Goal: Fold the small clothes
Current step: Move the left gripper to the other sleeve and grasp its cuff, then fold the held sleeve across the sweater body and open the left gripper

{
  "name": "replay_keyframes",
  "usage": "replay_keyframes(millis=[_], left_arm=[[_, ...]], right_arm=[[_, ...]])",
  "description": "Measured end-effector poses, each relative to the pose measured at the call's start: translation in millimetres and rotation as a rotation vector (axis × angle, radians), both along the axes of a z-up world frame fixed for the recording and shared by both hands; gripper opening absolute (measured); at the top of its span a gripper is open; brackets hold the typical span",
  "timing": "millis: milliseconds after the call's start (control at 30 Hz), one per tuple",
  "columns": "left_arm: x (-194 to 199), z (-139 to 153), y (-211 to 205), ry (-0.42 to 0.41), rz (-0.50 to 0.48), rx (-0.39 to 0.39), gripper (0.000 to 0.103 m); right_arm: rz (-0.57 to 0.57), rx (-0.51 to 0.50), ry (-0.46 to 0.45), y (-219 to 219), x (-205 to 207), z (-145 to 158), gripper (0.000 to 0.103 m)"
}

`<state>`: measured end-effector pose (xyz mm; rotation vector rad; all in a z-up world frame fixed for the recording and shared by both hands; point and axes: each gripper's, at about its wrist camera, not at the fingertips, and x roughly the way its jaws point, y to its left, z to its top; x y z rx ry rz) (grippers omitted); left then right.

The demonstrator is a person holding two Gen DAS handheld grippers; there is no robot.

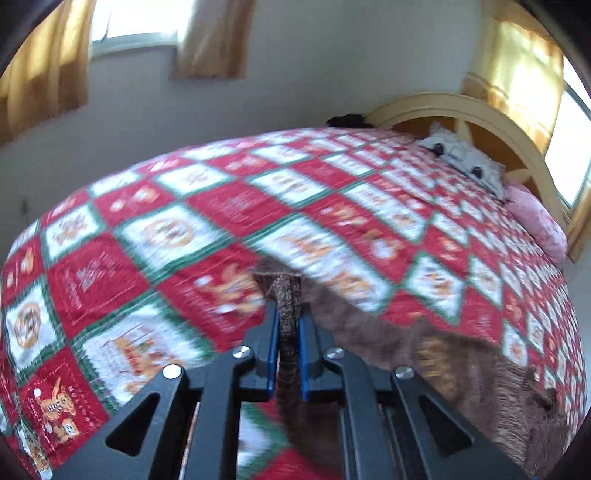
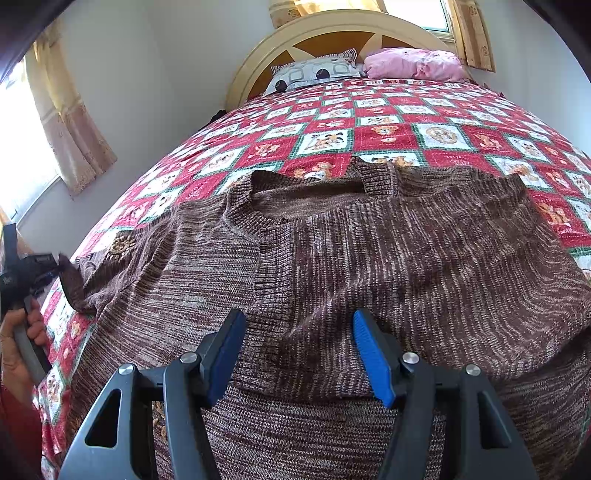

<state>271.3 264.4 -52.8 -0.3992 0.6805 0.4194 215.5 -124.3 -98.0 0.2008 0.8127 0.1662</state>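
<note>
A brown knitted sweater lies spread on the bed, collar toward the headboard, one side folded over the middle. My right gripper is open, its blue pads just above the sweater's lower middle. My left gripper is shut on the ribbed cuff of a sleeve; the rest of the sweater trails to the right. In the right wrist view the left gripper holds that sleeve end at the bed's left edge, in a person's hand.
The bed carries a red, white and green patchwork quilt. A patterned pillow and a pink pillow lie by the yellow headboard. Curtained windows are in the walls around.
</note>
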Motion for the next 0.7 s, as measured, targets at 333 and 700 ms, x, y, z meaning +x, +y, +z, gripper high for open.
replay_keyframes(millis=[333,700], left_arm=[[-23.0,35.2,-214.6,-0.139,-0.574,0.155,0.01],[-70.4,-6.6,-220.6,0.011,-0.719,0.123,0.091]], right_arm=[[0.0,0.015,-0.002,-2.9,0.3,0.0,0.062],[-0.003,0.018,-0.002,-3.3,1.3,-0.3,0.062]])
